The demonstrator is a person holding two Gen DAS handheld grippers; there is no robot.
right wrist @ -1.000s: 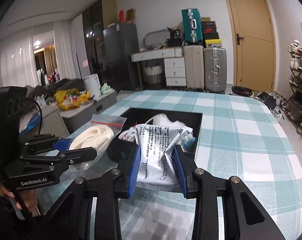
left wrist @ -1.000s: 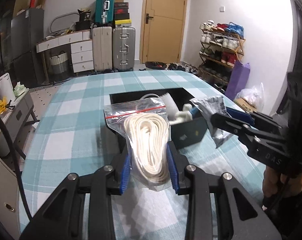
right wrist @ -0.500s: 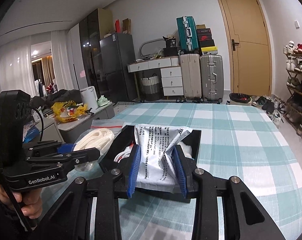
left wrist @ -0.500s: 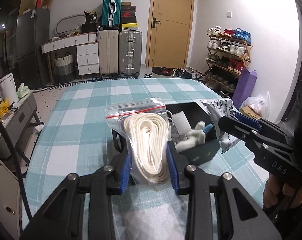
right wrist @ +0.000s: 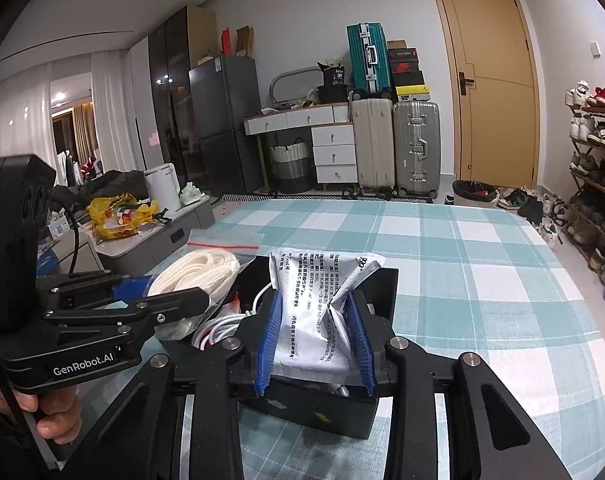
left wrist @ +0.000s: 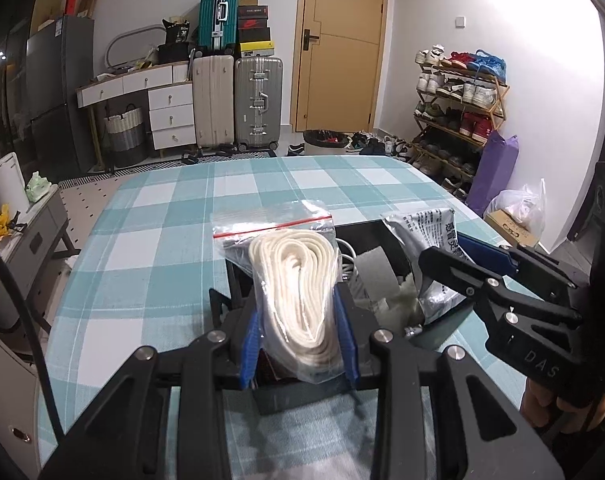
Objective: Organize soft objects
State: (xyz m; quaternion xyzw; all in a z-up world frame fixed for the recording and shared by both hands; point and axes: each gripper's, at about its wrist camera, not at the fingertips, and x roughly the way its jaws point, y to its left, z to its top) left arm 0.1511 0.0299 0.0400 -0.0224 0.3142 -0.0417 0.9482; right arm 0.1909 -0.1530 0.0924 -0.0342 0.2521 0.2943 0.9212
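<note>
Over the black box (right wrist: 378,412) on the checked bench (left wrist: 150,248), our left hand-held gripper (left wrist: 298,344) grips a zip bag of white cord (left wrist: 298,284), while our right hand-held gripper (right wrist: 314,340) pinches a grey printed pouch (right wrist: 314,304). We judge both should be lowered well inside the box, clear of the white cable (right wrist: 218,328), before either grip lets go.
</note>
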